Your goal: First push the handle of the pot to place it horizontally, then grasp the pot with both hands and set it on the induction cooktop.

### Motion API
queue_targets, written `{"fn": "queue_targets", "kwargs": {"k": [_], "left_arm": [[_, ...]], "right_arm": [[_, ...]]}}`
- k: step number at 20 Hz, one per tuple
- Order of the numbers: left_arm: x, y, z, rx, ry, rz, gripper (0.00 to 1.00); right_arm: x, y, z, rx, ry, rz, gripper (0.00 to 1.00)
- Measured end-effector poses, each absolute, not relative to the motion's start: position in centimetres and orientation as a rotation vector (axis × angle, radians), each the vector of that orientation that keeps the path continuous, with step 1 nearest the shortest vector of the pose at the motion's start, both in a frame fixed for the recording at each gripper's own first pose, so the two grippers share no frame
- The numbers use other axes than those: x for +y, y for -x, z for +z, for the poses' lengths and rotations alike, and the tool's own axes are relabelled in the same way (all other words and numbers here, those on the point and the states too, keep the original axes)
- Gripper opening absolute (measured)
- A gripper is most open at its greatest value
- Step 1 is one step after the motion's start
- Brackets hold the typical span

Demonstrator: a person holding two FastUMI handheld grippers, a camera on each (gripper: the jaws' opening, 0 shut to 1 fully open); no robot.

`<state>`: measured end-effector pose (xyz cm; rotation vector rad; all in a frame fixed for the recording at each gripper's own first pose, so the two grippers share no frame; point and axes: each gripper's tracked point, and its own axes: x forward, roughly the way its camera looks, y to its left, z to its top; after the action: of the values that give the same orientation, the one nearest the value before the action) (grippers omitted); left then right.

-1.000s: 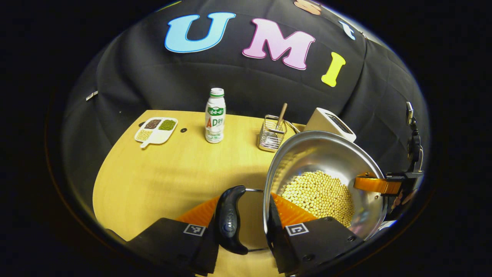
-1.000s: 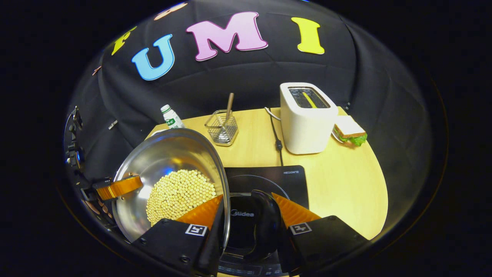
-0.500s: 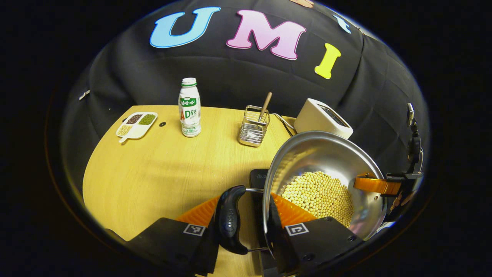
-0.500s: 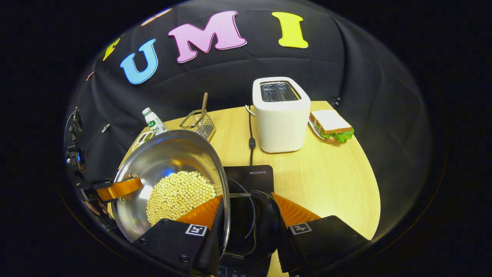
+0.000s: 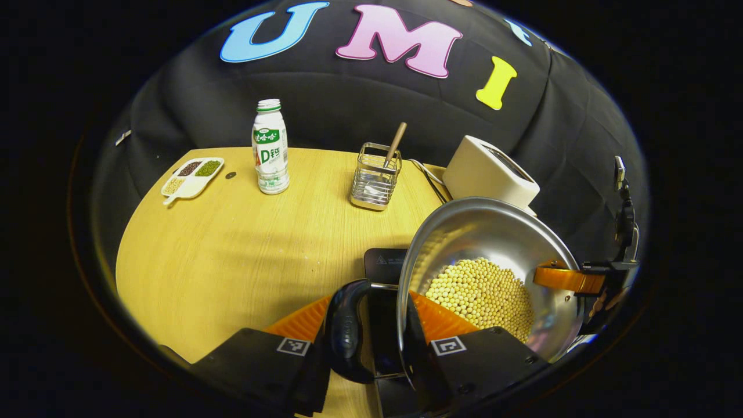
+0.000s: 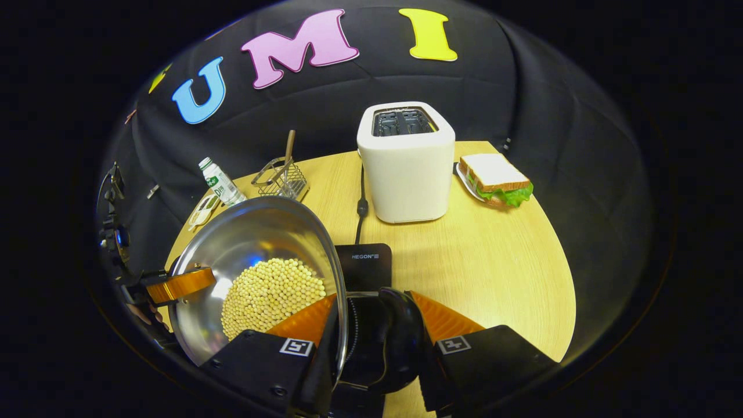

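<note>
Steel pot [image 5: 493,244]: shiny and round, held up between the two tools, its base hidden behind its own bowl, so whether it touches anything below I cannot tell.
Beans [image 5: 482,293]: pale yellow, heaped in the bottom of the pot.
Left tool [image 5: 365,316]: one finger sits outside the dark left handle [image 5: 346,331], the other inside the pot's rim; handle and rim are caught between them.
Right tool [image 6: 371,316]: the same hold on the other side, one finger inside the rim over the beans, the other beyond the dark right handle [image 6: 395,342].
Far side, from the left gripper view: the right tool's finger reaches in over the far rim.
Far side, from the right gripper view: the left tool's finger hooks in over the opposite rim.
Cooktop [image 6: 364,264]: flat black slab on the tabletop [image 5: 232,255], its corner showing just past the pot's edge, the rest under the pot and handles.
Toaster [image 6: 406,162]: white, standing behind the cooktop, its cord [image 6: 361,203] trailing toward the slab.
Sandwich [image 6: 496,180]: on a plate just beside the toaster, lettuce hanging out.
Wire basket [image 5: 374,177]: at the back of the tabletop, a wooden stick leaning in it.
Bottle [image 5: 270,148]: white with a green cap, upright, near the basket.
Divided dish [image 5: 191,177]: small white tray with dark, green and pale grains, by the far left edge.
</note>
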<state>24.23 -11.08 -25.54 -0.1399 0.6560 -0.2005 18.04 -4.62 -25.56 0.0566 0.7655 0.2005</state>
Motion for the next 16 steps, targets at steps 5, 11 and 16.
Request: {"fn": "queue_targets", "kwargs": {"k": [5, 11, 16], "left_arm": [[-11.4, -24.6, -26.8, 0.657, 0.135, -0.204, 0.61], [-11.2, -24.9, -26.7, 0.637, 0.111, -0.208, 0.61], [-11.1, -24.9, -27.0, 0.65, 0.108, -0.2, 0.63]], "right_arm": [[-5.1, -18.3, -27.1, 0.776, -0.06, 0.204, 0.63], [-4.6, -18.3, -27.9, 0.769, -0.09, 0.217, 0.63], [-4.7, -18.5, -28.0, 0.765, -0.092, 0.224, 0.64]]}}
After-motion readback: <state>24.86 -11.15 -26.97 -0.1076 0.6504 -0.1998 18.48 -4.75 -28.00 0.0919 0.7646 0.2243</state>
